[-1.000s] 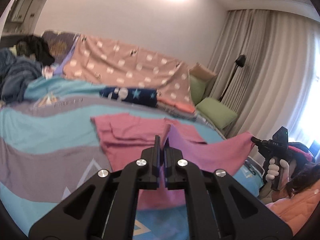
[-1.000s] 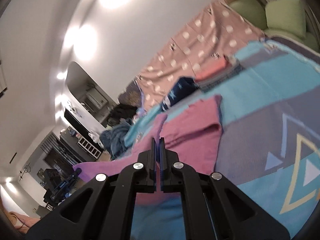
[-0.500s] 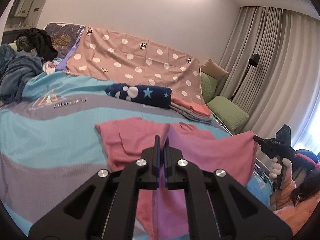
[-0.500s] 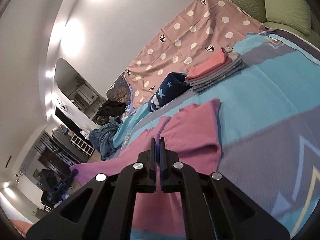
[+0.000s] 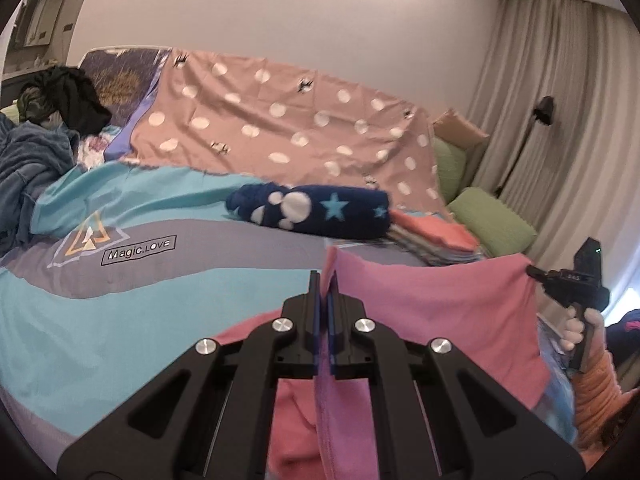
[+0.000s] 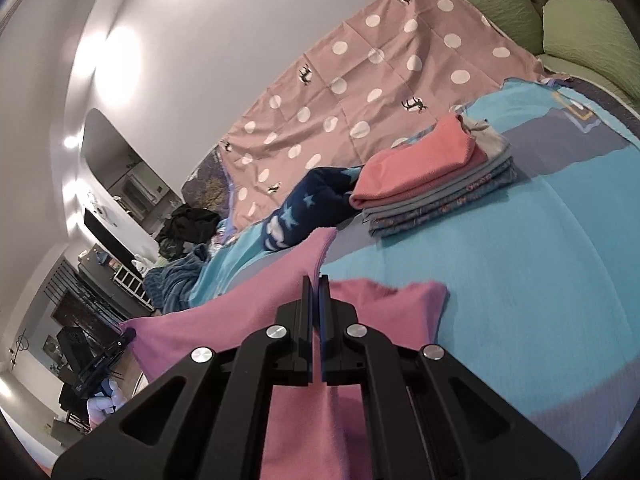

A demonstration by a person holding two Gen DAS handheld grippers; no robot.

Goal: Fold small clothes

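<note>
A pink garment (image 5: pixel 432 312) hangs stretched between my two grippers above the bed. My left gripper (image 5: pixel 324 280) is shut on one corner of it. My right gripper (image 6: pixel 316 284) is shut on the other corner and also shows in the left wrist view (image 5: pixel 532 272), pinching the cloth's far right edge. In the right wrist view the pink garment (image 6: pixel 248 312) runs left to the left gripper (image 6: pixel 126 334). Part of the cloth lies folded below on the bed (image 6: pixel 404 304).
A blue and grey bedspread (image 5: pixel 100 308) covers the bed. A navy star blanket roll (image 5: pixel 312 210) and a stack of folded clothes (image 6: pixel 432 172) lie further back. A polka-dot sheet (image 5: pixel 280 128), green pillows (image 5: pixel 492 224) and a dark clothes pile (image 5: pixel 68 96) lie beyond.
Both grippers have lifted the pink garment's held edge off the bed and carried it forward. Less of the cloth lies flat now, and the far end has folded under.
</note>
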